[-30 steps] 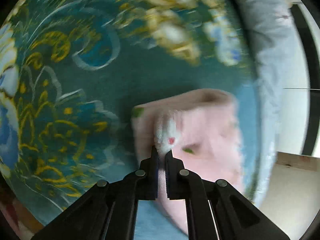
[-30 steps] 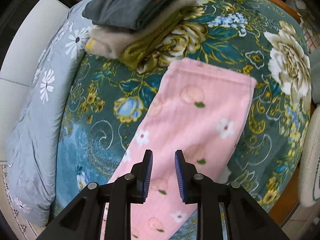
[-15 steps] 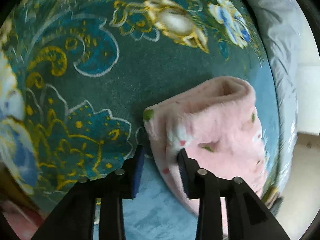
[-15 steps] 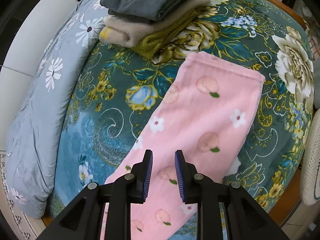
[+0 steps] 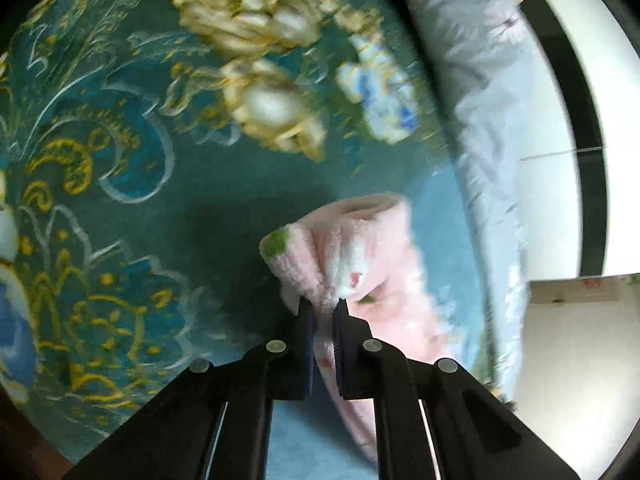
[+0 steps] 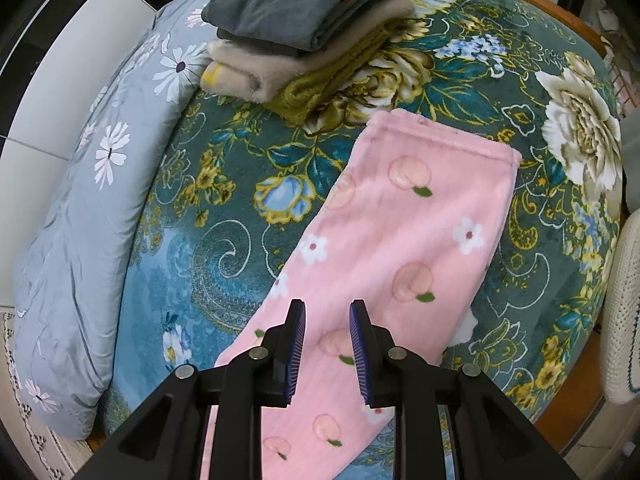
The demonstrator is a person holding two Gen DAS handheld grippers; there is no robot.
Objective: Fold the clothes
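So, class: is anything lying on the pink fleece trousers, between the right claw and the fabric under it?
Nothing visible. The right claw hangs open over the pink fleece trousers, whose top is bare. The stack of folded clothes sits apart, beyond the waistband. The left claw is already shut on a bunched end.

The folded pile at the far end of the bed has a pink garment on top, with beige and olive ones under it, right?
Not quite. In the right wrist view the top of the folded pile is dark grey, not pink. The beige and olive pieces do lie under it. The pink garment lies flat on the bedspread.
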